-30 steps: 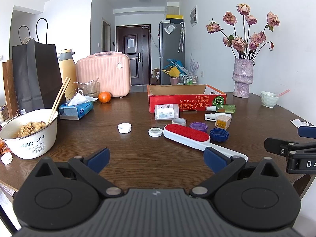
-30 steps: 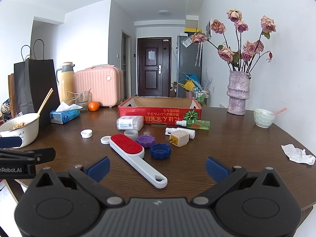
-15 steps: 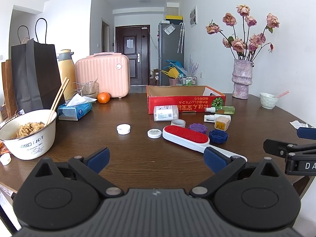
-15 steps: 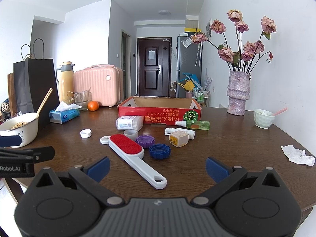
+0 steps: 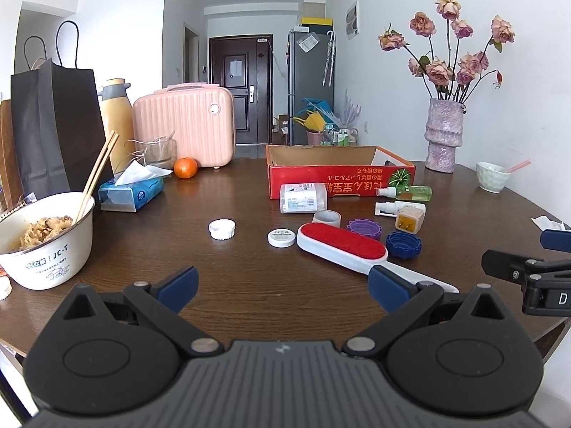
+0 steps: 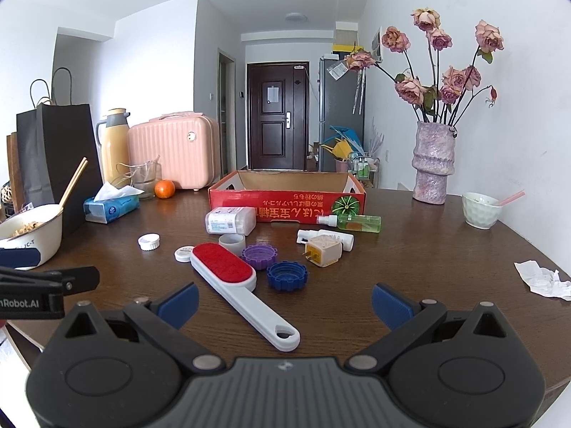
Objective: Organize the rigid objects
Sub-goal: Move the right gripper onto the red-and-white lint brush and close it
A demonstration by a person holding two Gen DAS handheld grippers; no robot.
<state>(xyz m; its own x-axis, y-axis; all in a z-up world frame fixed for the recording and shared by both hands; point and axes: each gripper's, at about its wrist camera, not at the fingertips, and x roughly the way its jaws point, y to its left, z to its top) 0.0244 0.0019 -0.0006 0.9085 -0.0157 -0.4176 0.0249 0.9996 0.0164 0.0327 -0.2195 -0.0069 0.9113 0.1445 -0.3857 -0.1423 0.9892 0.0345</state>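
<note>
Left wrist view, progress: nothing sorted yet; the lint brush (image 5: 342,246), blue cap (image 5: 404,245) and white cap (image 5: 222,229) lie loose on the desk (image 5: 249,285), the red box (image 5: 339,178) at 12 o'clock looks empty (interior only partly seen).
Left gripper (image 5: 282,285): spread wide, holding nothing, low over the near edge.
Right wrist view, items: brush (image 6: 232,274) at 11 o'clock, plug (image 6: 323,249) at 12.
Right gripper (image 6: 283,301): spread wide, empty, level, facing the box (image 6: 285,203).

both claws eased slightly nearer table (image 6: 410,260)
</note>
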